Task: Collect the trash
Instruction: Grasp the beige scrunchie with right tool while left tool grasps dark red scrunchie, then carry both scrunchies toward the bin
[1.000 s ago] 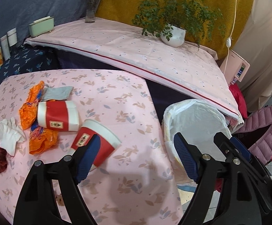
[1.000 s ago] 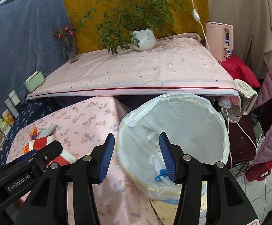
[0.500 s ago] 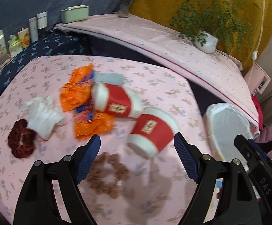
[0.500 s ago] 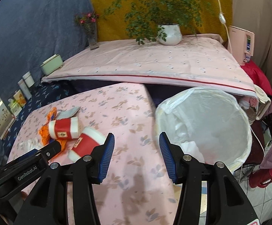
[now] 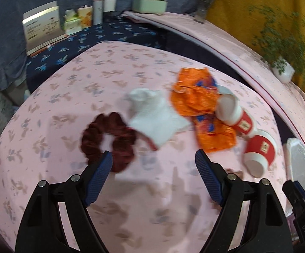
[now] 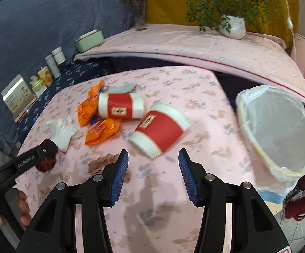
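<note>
On the pink flowered tablecloth [image 5: 68, 97] lie a dark red scrunchie [image 5: 108, 139], a crumpled white tissue [image 5: 154, 116], orange wrappers [image 5: 196, 97] and two tipped red-and-white paper cups [image 5: 236, 116] [image 5: 260, 151]. My left gripper [image 5: 153, 160] is open and empty, its left fingertip just in front of the scrunchie. My right gripper [image 6: 152, 160] is open and empty, hovering just short of the nearer cup [image 6: 159, 130]. The other cup [image 6: 121, 108] lies behind it beside the wrappers [image 6: 102, 130]. A white-lined bin [image 6: 276, 135] stands off the table's right edge.
A brown stain [image 6: 104, 162] marks the cloth near the right gripper's left finger. A hand [image 6: 22, 208] holds the left tool at the left edge. Behind are a raised pink ledge [image 6: 194, 42], a potted plant [image 6: 232, 27], a vase [image 6: 139, 16], a green box [image 6: 89, 40] and cartons [image 5: 78, 19].
Both views have swung left, away from the bin and onto the trash. The left now faces the scrunchie and tissue, the right the nearer cup. Both jaws stay as wide as before.
</note>
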A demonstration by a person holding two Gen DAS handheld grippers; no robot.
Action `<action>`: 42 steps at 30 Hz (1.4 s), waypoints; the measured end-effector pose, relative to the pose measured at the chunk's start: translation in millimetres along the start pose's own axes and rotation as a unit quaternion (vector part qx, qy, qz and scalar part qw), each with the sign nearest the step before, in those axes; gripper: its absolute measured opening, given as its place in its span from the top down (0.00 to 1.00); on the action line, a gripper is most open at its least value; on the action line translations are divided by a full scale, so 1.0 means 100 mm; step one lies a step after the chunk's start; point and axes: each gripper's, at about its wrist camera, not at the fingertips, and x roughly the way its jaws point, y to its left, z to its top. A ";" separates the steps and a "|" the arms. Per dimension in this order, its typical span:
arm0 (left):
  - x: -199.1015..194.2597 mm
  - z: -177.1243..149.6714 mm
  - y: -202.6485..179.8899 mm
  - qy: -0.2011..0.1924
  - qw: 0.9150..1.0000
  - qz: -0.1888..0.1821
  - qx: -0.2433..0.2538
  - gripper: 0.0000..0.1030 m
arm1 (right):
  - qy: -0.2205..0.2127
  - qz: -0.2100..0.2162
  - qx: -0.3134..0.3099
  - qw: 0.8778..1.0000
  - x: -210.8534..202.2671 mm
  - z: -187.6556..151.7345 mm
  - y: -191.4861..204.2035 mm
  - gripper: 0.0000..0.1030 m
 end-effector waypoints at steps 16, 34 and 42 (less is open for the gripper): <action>0.26 0.05 0.81 0.020 0.997 0.030 -0.070 0.26 | 0.047 0.001 -0.036 0.998 0.40 -0.18 0.48 0.53; 0.40 0.06 0.70 0.036 0.998 -0.008 -0.044 0.82 | 0.080 0.003 -0.047 0.996 0.72 -0.27 0.54 0.85; 0.17 0.04 0.52 0.022 0.999 -0.020 -0.034 0.83 | 0.070 0.016 -0.036 0.997 0.61 -0.23 0.47 0.91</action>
